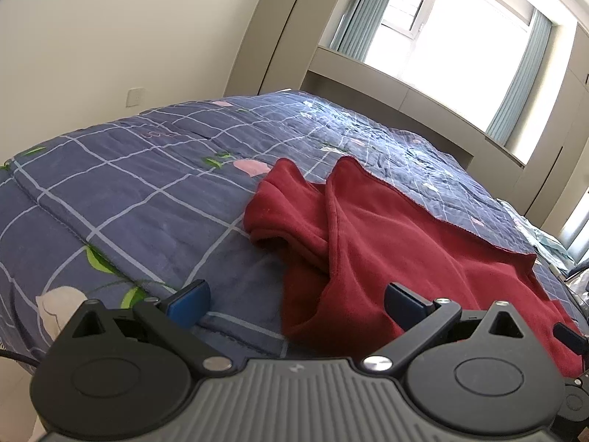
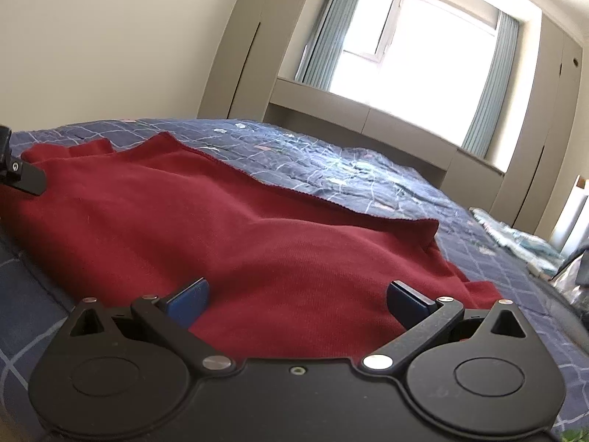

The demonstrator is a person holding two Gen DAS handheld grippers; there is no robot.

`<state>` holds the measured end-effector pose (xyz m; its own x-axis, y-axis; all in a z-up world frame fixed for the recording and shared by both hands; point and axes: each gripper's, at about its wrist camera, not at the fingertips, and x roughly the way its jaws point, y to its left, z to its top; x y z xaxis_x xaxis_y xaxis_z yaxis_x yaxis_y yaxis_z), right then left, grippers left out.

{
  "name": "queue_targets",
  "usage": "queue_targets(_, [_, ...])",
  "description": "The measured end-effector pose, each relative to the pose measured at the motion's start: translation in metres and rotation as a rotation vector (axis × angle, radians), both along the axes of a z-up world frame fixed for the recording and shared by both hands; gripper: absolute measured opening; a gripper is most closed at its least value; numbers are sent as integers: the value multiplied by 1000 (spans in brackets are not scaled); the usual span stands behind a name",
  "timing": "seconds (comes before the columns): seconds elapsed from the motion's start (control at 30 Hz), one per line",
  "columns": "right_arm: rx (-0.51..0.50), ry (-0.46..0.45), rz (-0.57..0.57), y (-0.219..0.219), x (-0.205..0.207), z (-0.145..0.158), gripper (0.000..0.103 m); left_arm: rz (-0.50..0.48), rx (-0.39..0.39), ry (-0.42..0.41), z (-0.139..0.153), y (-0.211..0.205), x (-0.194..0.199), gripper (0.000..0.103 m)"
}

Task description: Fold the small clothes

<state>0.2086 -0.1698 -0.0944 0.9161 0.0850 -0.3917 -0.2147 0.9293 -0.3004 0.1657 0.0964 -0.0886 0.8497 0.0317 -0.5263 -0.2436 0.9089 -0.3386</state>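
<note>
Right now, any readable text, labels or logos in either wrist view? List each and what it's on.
"LO...": faint pink lettering on the blue quilt, the rest too blurred to read.
"G"-like white round mark on the left gripper's black finger, too small to confirm.
Red garment: no text visible.

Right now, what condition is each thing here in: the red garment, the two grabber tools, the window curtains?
Red garment: spread on the bed, partly folded, edges rumpled.
Left gripper: open, holding nothing.
Right gripper: open, holding nothing.
Curtains: drawn aside.
Quilt: spread over the bed.

Soft matt red knit garment (image 2: 228, 221) on quilted cotton-like checked bedspread (image 1: 129, 191); matt black plastic gripper (image 1: 296, 300), blue pads (image 1: 189, 300).
</note>
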Motion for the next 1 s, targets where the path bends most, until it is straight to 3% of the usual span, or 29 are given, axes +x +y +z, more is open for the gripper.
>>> queue_targets(0.23, [-8,-15,-4,1,-1,-1,102,-4,14,2,-1,-1,1,103])
queue_targets(0.8, [80,51,-2,-9,7,1,102,-7,15,-4,-1,-1,1,103])
queue_targets(1.0, [104,62,6,-13,8,2,102,-39,-54,-6,4,-1,-6,103])
